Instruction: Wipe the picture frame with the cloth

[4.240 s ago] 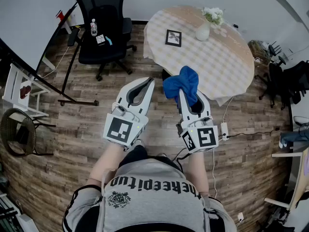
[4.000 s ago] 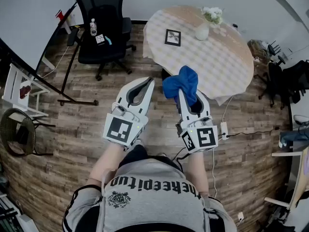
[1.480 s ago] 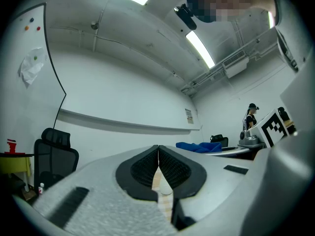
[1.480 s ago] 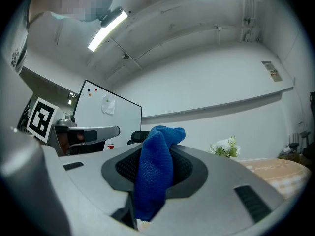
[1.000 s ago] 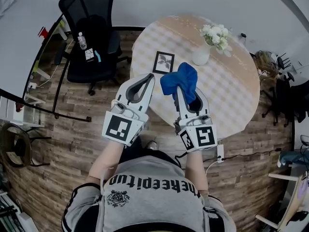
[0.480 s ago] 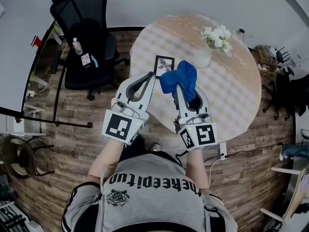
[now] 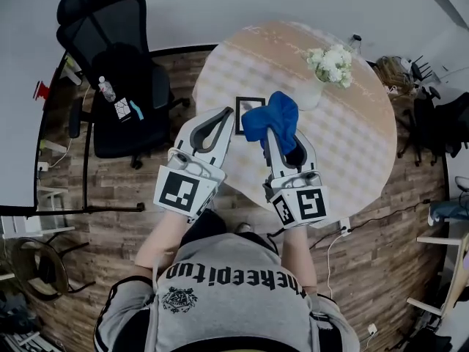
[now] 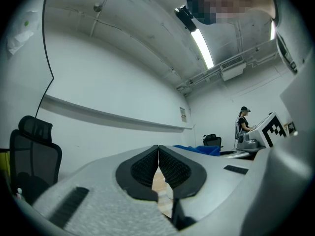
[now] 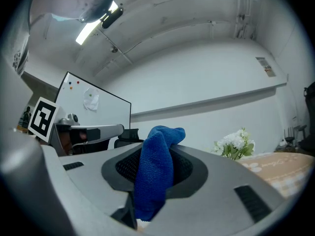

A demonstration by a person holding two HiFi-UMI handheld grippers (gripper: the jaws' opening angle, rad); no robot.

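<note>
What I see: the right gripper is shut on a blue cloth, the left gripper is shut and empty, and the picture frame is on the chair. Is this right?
The place is wrong: the head view shows the picture frame on the round table. The right gripper is shut on the blue cloth, the left gripper shut and empty.

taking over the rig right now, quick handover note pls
Left gripper: shut, empty.
Right gripper: shut on the blue cloth.
Picture frame: on the round table, just ahead of both grippers, near the flower vase.
Done: cloth is in grip.
Left: bring the cloth down onto the frame and wipe it; no contact visible yet.
</note>
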